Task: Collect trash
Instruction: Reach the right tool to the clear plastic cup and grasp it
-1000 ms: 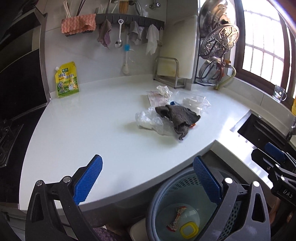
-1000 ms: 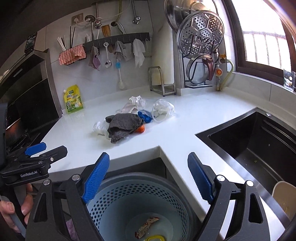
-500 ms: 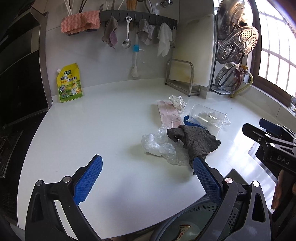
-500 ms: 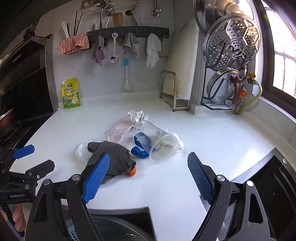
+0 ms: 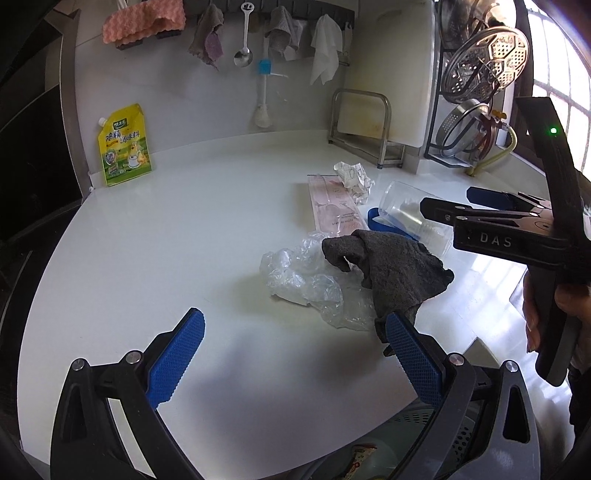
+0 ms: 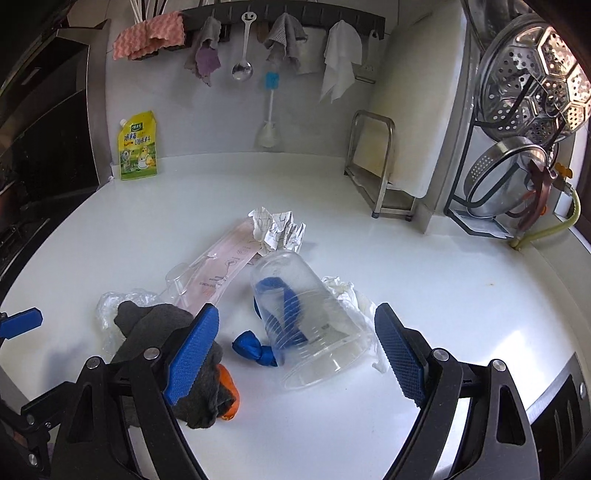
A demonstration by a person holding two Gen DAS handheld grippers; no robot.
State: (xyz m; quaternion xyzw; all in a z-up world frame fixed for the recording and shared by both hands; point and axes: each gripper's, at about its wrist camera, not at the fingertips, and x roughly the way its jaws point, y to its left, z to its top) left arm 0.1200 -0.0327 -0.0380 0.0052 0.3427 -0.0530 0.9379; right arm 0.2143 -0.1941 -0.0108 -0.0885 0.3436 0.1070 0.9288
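A heap of trash lies on the white counter (image 5: 166, 240). It holds a grey cloth (image 5: 395, 266), crumpled clear plastic (image 5: 295, 277), a pink wrapper (image 5: 332, 210), a paper ball (image 5: 352, 177) and a clear cup (image 6: 306, 325) on its side over a blue strip (image 6: 255, 349). An orange bit (image 6: 231, 391) pokes from under the grey cloth (image 6: 166, 328). My left gripper (image 5: 295, 362) is open, just short of the plastic. My right gripper (image 6: 295, 350) is open, its fingers either side of the cup, nothing held. A basket rim (image 5: 417, 424) with a wrapper inside shows below the left gripper.
A yellow pouch (image 5: 123, 146) leans on the back wall. A cutting board rack (image 6: 384, 173) and a steamer rack (image 6: 524, 110) stand at the back right. Cloths and a spoon hang on a rail (image 6: 288, 22). A dark stove (image 5: 22, 184) is at left; a sink edge (image 6: 561, 417) is at right.
Both grippers moved forward from above the basket toward the trash heap, which now looks larger and closer. The right gripper now has the cup between its open fingers. Both stayed open.
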